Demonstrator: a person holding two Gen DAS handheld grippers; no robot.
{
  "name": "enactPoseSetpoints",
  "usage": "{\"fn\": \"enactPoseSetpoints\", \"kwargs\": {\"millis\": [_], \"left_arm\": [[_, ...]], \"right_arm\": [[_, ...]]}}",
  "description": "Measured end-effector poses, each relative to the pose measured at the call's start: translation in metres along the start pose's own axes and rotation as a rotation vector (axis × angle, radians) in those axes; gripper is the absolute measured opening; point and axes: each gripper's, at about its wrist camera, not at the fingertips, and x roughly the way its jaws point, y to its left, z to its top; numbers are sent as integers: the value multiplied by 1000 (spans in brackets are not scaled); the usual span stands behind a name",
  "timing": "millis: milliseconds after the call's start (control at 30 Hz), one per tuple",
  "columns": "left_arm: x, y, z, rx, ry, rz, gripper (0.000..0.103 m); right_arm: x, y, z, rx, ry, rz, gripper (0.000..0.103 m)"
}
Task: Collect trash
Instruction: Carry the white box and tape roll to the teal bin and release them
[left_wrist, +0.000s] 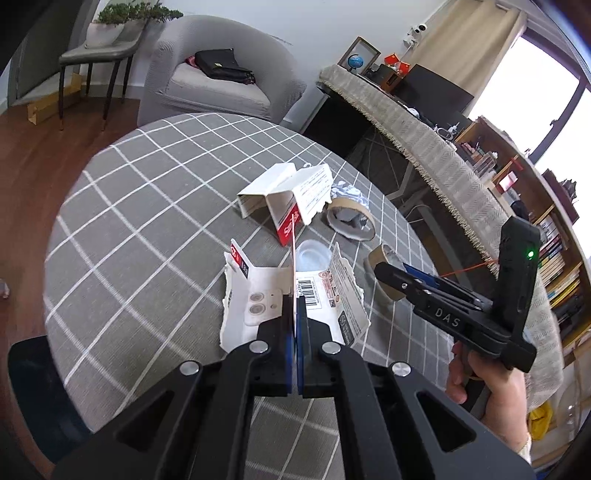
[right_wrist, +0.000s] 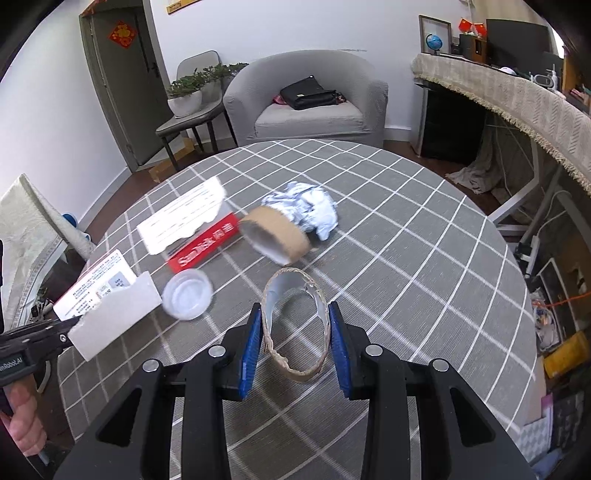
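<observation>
Holding two pieces of litter clear of the bench (right_wrist: 424, 236), the person looks partway through the collecting, as far as one can judge. Farthest left, the left gripper (left_wrist: 294, 314) has its jaws fully closed on the thin edge of a torn white package card (left_wrist: 258, 295), which hangs above the checked cloth; in the right wrist view the same card (right_wrist: 110, 314) shows at the left edge, pinched by that gripper.

Just right of it, a clear plastic lid (right_wrist: 187, 293) lies flat on the bench. Behind that lies a torn red and white carton (right_wrist: 188, 229), open and on its side. Next comes a cardboard tape core (right_wrist: 275, 234) tipped on its edge, touching a crumpled white paper ball (right_wrist: 310, 210) just behind it.

Nearest the right wrist camera, the right gripper (right_wrist: 295, 336) has its jaws narrowed on a flattened cardboard ring (right_wrist: 295, 325), both blue pads pressing its sides so that it bows into an oval.

No bin or bag shows in either view, so where the held pieces should go cannot be told. Judging from what lies there, four pieces are left on the bench: lid, carton, tape core and paper ball.
</observation>
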Motion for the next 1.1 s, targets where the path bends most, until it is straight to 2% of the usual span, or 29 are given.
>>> {"fn": "enactPoseSetpoints", "kwargs": {"millis": [167, 367, 567, 1100], "left_arm": [[-19, -3, -15, 29, -15, 40, 2], [-45, 1, -32, 73, -40, 123, 2], [-70, 19, -44, 87, -71, 199, 2], [-127, 88, -58, 12, -109, 308, 2]], "right_arm": [[-9, 21, -11, -15, -9, 29, 35], [-17, 47, -21, -41, -18, 67, 35], [-21, 81, -26, -77, -25, 125, 35], [-16, 197, -26, -205, -33, 284, 35]]}}
